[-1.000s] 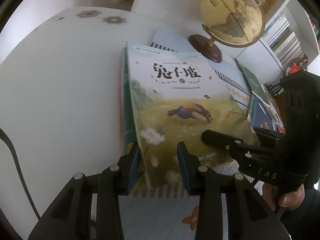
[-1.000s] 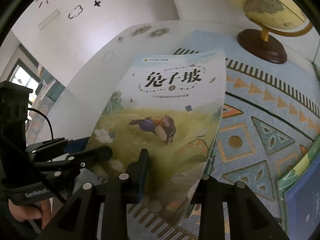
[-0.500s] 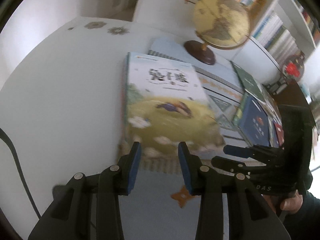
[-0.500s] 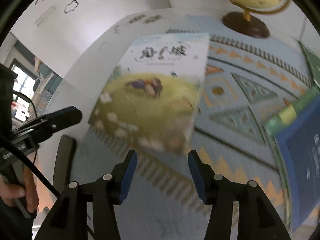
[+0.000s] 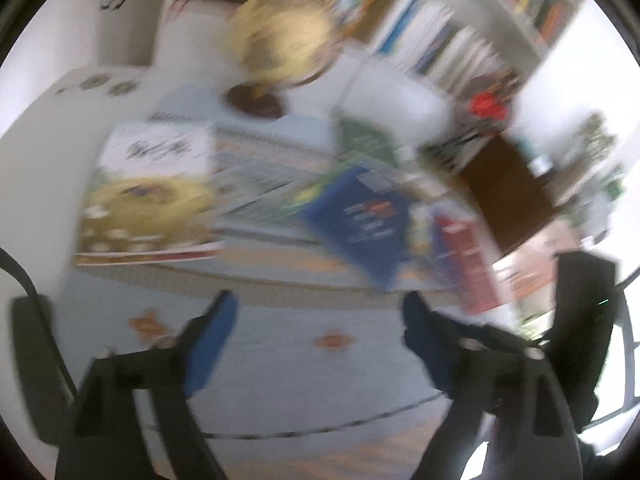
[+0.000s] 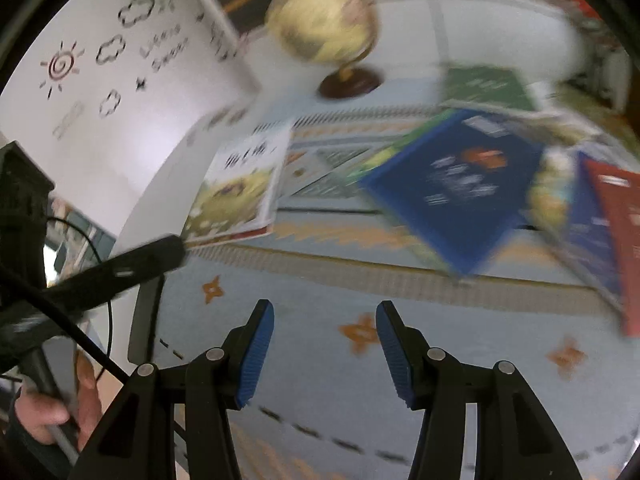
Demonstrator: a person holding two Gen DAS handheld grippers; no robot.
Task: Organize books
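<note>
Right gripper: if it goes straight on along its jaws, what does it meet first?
Probably the patterned mat, bare ahead of the empty right gripper. The dark blue book lies farther on and to the right; motion blur leaves depth unclear.

The left gripper (image 5: 316,320) points down at a slant, its jaws opening wide with nothing between its blue pads (image 5: 210,344). The right gripper (image 6: 325,344) also tilts downward, jaws parted and empty, blue pads (image 6: 256,356) facing each other. In the right wrist view, a hand (image 6: 60,412) grips the left gripper's handle at lower left.
</note>
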